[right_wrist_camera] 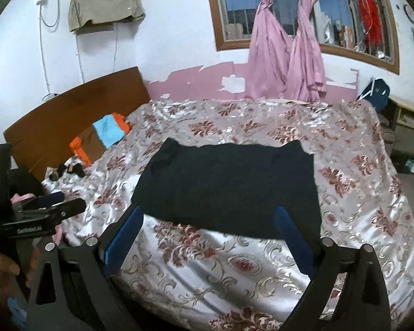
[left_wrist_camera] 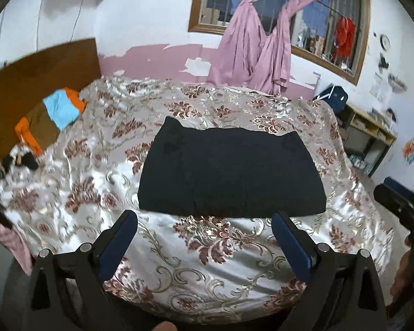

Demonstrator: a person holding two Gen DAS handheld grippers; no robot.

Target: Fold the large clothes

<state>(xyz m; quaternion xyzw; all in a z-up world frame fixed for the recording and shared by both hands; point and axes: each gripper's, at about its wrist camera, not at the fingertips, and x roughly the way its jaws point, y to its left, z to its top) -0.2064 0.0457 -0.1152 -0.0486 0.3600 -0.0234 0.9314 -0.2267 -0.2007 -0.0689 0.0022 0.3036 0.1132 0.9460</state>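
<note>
A black garment (left_wrist_camera: 229, 171) lies folded into a flat rectangle in the middle of the bed (left_wrist_camera: 207, 248); the right wrist view shows the same black garment (right_wrist_camera: 226, 184). My left gripper (left_wrist_camera: 205, 220) hovers just short of its near edge, blue pads wide apart, nothing between them. My right gripper (right_wrist_camera: 209, 215) is also open and empty, its fingertips over the garment's near corners, apart from the cloth. Each gripper shows at the other view's edge: the right one (left_wrist_camera: 405, 207), the left one (right_wrist_camera: 44, 212).
The bed has a shiny floral cover and a wooden headboard (right_wrist_camera: 77, 104). Folded orange, brown and light blue clothes (left_wrist_camera: 52, 115) lie by the headboard, with small dark items (right_wrist_camera: 69, 171) nearby. Pink curtains (right_wrist_camera: 284, 55) hang at the window. Shelves (left_wrist_camera: 367, 135) stand at the right.
</note>
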